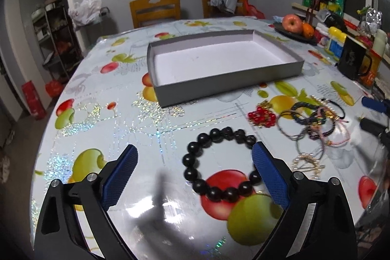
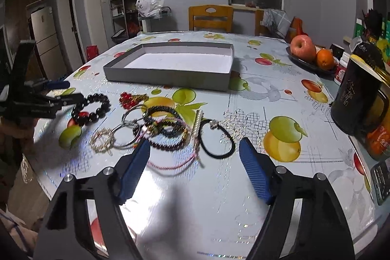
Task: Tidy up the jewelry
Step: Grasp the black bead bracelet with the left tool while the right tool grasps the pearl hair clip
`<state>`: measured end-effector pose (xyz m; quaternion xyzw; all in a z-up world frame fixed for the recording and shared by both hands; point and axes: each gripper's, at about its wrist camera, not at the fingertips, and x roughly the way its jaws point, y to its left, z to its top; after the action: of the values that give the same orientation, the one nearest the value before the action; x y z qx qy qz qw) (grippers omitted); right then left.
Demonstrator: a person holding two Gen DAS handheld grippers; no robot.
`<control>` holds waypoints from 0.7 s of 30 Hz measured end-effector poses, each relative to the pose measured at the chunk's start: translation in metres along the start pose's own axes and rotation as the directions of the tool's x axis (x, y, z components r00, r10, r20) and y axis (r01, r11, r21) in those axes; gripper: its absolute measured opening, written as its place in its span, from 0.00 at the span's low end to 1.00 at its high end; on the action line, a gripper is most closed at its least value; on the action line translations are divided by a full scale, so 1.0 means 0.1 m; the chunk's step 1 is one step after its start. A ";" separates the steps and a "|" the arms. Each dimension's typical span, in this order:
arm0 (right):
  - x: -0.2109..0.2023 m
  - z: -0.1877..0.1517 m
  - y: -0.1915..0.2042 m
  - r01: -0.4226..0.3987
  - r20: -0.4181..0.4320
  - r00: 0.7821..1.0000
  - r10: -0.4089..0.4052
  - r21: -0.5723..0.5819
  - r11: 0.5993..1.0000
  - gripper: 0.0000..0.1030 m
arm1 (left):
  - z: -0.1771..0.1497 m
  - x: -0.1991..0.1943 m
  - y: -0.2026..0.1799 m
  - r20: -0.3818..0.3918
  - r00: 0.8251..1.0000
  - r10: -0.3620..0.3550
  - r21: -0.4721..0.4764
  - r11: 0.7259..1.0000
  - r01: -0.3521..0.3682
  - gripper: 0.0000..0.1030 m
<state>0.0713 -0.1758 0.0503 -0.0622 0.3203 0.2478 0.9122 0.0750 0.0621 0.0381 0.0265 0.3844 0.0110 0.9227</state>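
A black bead bracelet [image 1: 219, 163] lies on the fruit-print tablecloth, between the open jaws of my left gripper [image 1: 195, 150]; its right side is partly behind the right finger. It also shows in the right wrist view [image 2: 91, 109]. A pile of thin bracelets and cords [image 1: 314, 124] lies to the right, with a red bead piece [image 1: 262, 116] and a gold chain piece [image 1: 308, 162]. My right gripper [image 2: 195, 145] is open and empty, just before the pile [image 2: 158, 128] and a black hair tie [image 2: 217, 139]. An empty grey box [image 1: 219, 65] with a white inside stands farther back.
A fruit plate with an apple and an orange [image 2: 312, 52] and a black mug [image 2: 358, 99] stand at the right. Bottles and packets [image 1: 338, 40] line the right edge. Wooden chairs [image 1: 154, 9] stand behind the table. The left gripper [image 2: 48, 101] shows in the right view.
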 end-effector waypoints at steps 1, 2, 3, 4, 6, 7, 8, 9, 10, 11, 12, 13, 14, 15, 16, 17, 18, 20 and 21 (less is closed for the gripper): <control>0.02 0.02 -0.01 -0.004 -0.008 1.000 0.004 0.003 1.000 0.72 | 0.00 0.03 0.00 -0.013 1.000 -0.008 0.002 1.000 0.008 0.92; 0.05 0.05 -0.03 -0.005 -0.021 1.000 0.005 0.008 1.000 0.72 | 0.00 0.08 0.00 -0.032 0.999 -0.018 0.008 1.000 0.018 0.90; 0.09 0.08 -0.04 -0.009 -0.033 0.999 0.009 0.012 1.000 0.71 | 0.00 0.11 0.00 -0.039 0.999 -0.018 0.012 1.000 0.018 0.88; 0.12 0.11 -0.06 -0.014 -0.045 0.999 0.014 0.015 1.000 0.68 | 0.00 0.15 0.00 -0.051 0.999 -0.017 0.016 1.000 0.018 0.86; 0.18 0.14 -0.04 0.000 -0.061 0.998 0.000 0.001 1.000 0.56 | 0.00 0.20 0.02 -0.065 0.997 -0.029 0.010 1.000 0.030 0.83; 0.21 0.16 -0.04 0.003 -0.066 0.998 -0.004 -0.006 1.000 0.53 | 0.00 0.21 0.02 -0.068 0.997 -0.035 0.008 0.999 0.036 0.83; 0.24 0.19 -0.02 -0.006 -0.079 0.997 0.005 -0.011 1.000 0.46 | 0.00 0.22 0.03 -0.069 0.997 -0.040 0.006 0.999 0.040 0.83; 0.29 0.21 -0.02 -0.013 -0.093 0.996 0.012 -0.013 1.000 0.42 | 0.00 0.23 0.03 -0.072 0.996 -0.045 0.003 0.999 0.046 0.83; 0.32 0.22 -0.01 -0.017 -0.104 0.994 0.016 -0.016 1.000 0.40 | 0.00 0.23 0.04 -0.074 0.996 -0.055 -0.001 0.998 0.055 0.83; 0.37 0.23 -0.01 -0.024 -0.118 0.993 0.022 -0.016 1.000 0.35 | 0.00 0.24 0.05 -0.076 0.995 -0.061 -0.006 0.998 0.060 0.83; 0.43 0.24 -0.01 -0.033 -0.134 0.990 0.032 -0.012 0.999 0.30 | 0.00 0.24 0.07 -0.078 0.995 -0.065 -0.012 0.998 0.065 0.82; 0.47 0.25 -0.01 -0.039 -0.148 0.988 0.037 -0.011 0.999 0.28 | 0.00 0.25 0.08 -0.081 0.994 -0.072 -0.018 0.997 0.071 0.82; 0.50 0.25 -0.01 -0.040 -0.157 0.987 0.037 -0.011 0.999 0.25 | 0.00 0.25 0.08 -0.083 0.994 -0.075 -0.019 0.997 0.074 0.82; 0.54 0.25 -0.01 -0.040 -0.169 0.985 0.038 -0.009 0.999 0.25 | 0.00 0.25 0.08 -0.084 0.994 -0.076 -0.018 0.997 0.075 0.82; 0.58 0.26 -0.02 -0.038 -0.183 0.982 0.036 -0.008 0.999 0.25 | 0.00 0.26 0.07 -0.086 0.993 -0.075 -0.014 0.997 0.074 0.82; 0.60 0.26 -0.03 -0.036 -0.189 0.981 0.034 -0.008 0.999 0.25 | 0.00 0.26 0.06 -0.089 0.994 -0.071 -0.009 0.997 0.071 0.82; 0.62 0.26 -0.03 -0.033 -0.194 0.980 0.031 -0.008 0.999 0.24 | 0.00 0.27 0.06 -0.089 0.994 -0.069 -0.004 0.998 0.069 0.82; 0.65 0.26 -0.05 -0.037 -0.200 0.979 0.035 -0.005 0.999 0.19 | 0.00 0.27 0.04 -0.094 0.992 -0.080 0.005 0.997 0.081 0.80; 0.66 0.26 -0.05 -0.041 -0.199 0.979 0.040 -0.001 0.999 0.14 | 0.00 0.28 0.04 -0.098 0.991 -0.088 0.004 0.996 0.089 0.73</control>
<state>0.1322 -0.1463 0.0299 -0.0822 0.4103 0.2597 0.8703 0.0949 0.0673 0.0182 0.0129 0.4297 -0.0304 0.9024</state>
